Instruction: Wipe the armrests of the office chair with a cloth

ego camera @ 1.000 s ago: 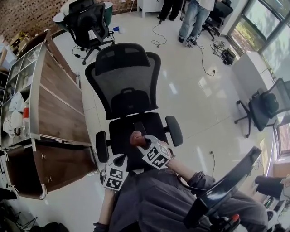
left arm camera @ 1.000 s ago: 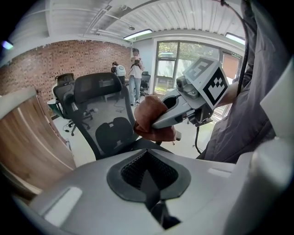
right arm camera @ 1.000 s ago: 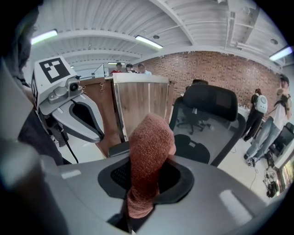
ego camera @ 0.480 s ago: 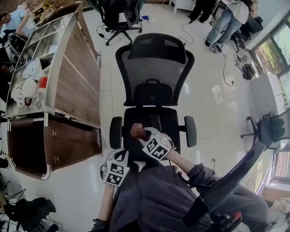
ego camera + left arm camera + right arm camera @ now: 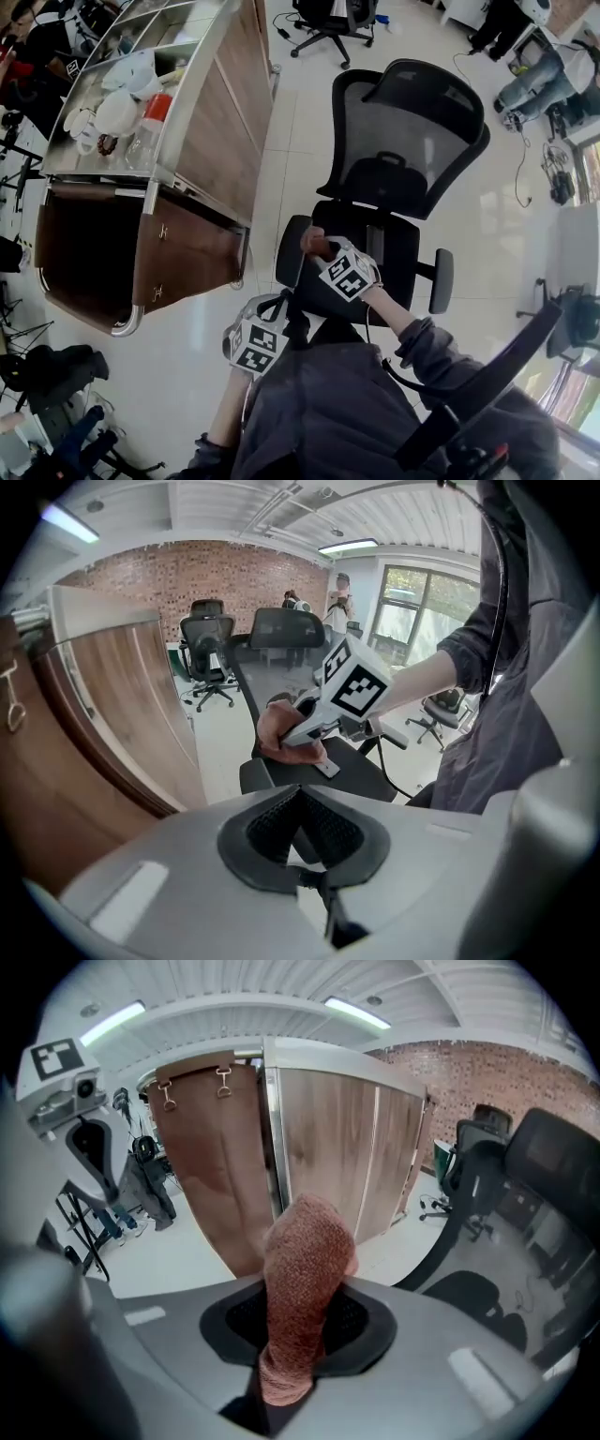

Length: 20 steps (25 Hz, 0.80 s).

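Head view: your right gripper (image 5: 319,247) holds the cloth (image 5: 309,240) just beside the office chair's left armrest (image 5: 291,253); a moment ago it hung over the seat.
Left gripper view: your left gripper (image 5: 300,823), jaws together, empty.
Right gripper view: jaws clamped on the cloth.

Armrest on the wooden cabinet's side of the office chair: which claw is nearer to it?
Right. The right claw, shut on the reddish cloth, is right beside that armrest. The left claw hangs back by the person's body, short of the chair.
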{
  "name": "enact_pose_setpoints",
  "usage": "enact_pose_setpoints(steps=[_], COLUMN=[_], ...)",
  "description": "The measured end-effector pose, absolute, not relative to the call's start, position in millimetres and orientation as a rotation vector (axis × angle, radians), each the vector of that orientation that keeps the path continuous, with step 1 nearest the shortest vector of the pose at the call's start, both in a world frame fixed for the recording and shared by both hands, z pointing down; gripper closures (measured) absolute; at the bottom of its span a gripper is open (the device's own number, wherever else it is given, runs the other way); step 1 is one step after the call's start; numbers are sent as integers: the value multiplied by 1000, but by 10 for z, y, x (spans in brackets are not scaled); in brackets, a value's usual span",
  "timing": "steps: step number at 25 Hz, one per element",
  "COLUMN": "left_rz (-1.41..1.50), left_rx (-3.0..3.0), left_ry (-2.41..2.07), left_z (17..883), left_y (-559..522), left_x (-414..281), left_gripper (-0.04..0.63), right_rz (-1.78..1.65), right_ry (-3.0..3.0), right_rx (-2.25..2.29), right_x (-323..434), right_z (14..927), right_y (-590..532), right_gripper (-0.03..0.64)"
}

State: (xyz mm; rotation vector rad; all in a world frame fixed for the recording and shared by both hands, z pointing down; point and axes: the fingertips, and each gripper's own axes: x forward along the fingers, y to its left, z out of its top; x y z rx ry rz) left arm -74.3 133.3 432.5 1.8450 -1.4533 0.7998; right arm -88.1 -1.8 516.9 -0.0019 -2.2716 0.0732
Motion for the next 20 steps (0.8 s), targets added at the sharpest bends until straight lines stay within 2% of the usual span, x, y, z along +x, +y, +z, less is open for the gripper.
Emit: enact_pose_setpoints(steps=[11,20], left_rz=[768,734], left_rx=[1681,1675], left_ry=[-1450,-1448], left_z=[4585,4664], left_y=[2033,2137], left_x=[-1038,-1170], left_gripper=[580,580], right_rz=[60,89], right_ry=[-2162,-2150], right_rx=[-20,-345], right_x=[-1685,-1455], right_z=[6259,6188], right_y=[-248,1229], right_gripper=[529,529])
